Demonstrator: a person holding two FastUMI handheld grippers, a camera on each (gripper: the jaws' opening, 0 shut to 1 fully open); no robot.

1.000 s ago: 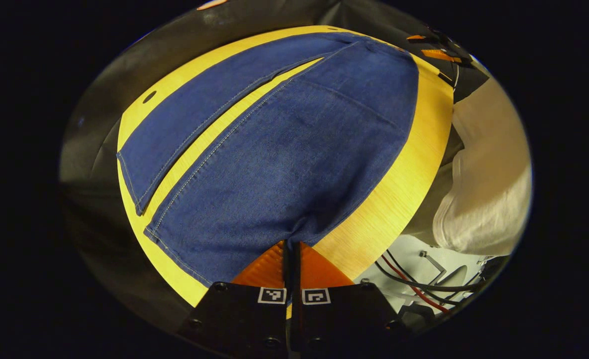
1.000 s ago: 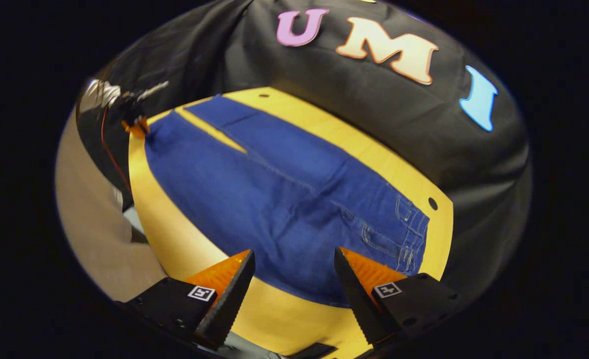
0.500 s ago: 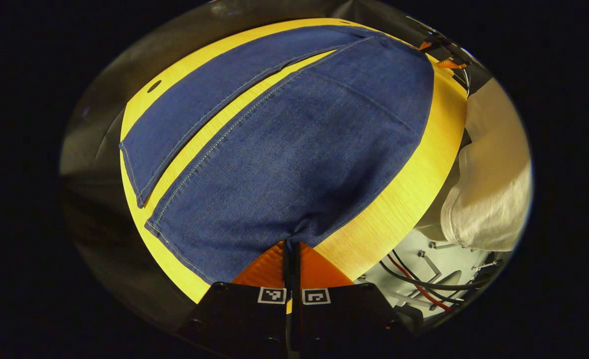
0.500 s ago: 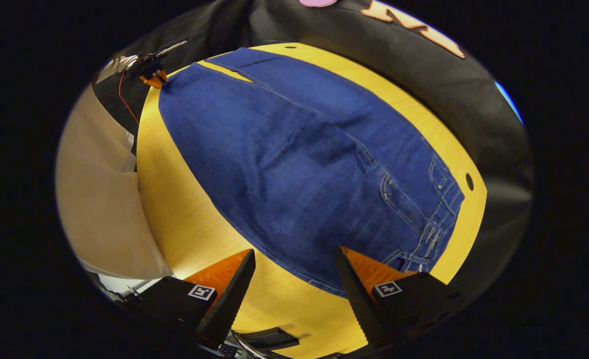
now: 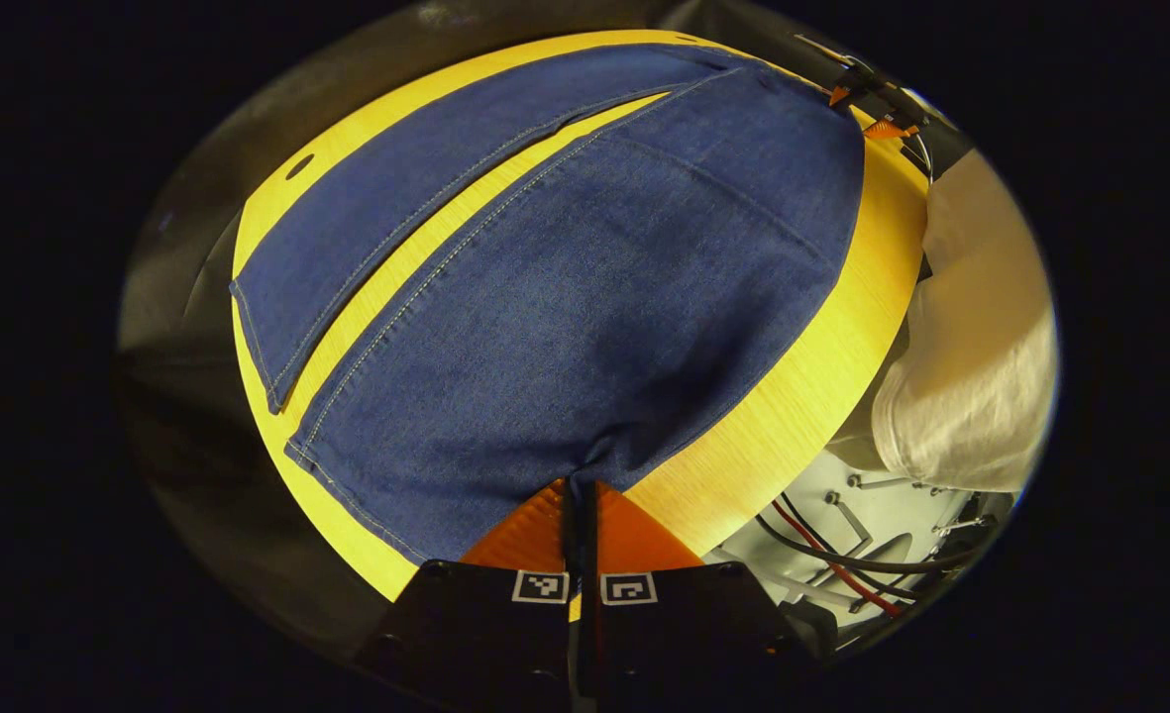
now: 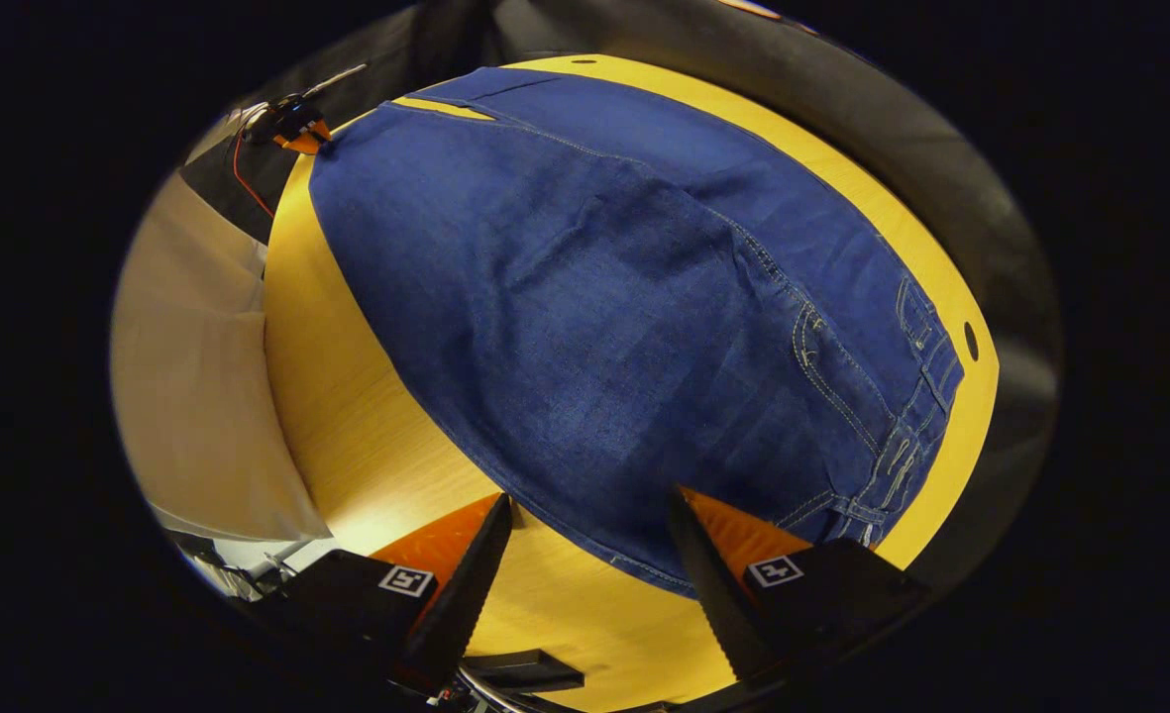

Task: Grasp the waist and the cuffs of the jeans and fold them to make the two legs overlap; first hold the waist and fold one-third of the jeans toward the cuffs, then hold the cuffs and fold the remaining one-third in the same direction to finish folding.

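Observation:
Blue jeans (image 5: 585,297) lie flat on a round yellow table (image 5: 783,416), the two legs side by side with a narrow gap between them. My left gripper (image 5: 580,487) is shut on the near leg's cuff edge, where the denim bunches a little. In the right gripper view the jeans (image 6: 624,327) stretch away from me, with the waist and belt loops (image 6: 902,436) at the right. My right gripper (image 6: 589,507) is open, low over the jeans' near side edge close to the waist; the hem runs between its fingers. The left gripper (image 6: 292,127) shows far off at the cuff end.
A person's pale sleeve (image 5: 971,337) hangs beside the table's near edge. Cables and a metal frame (image 5: 862,555) lie below that edge. The tabletop (image 6: 347,396) has small holes (image 6: 971,342) near its rim. Black cloth walls ring the table.
My right gripper has dropped and moved in toward the waist end of the jeans, still open. My left gripper stays shut on the cuff and has barely shifted.

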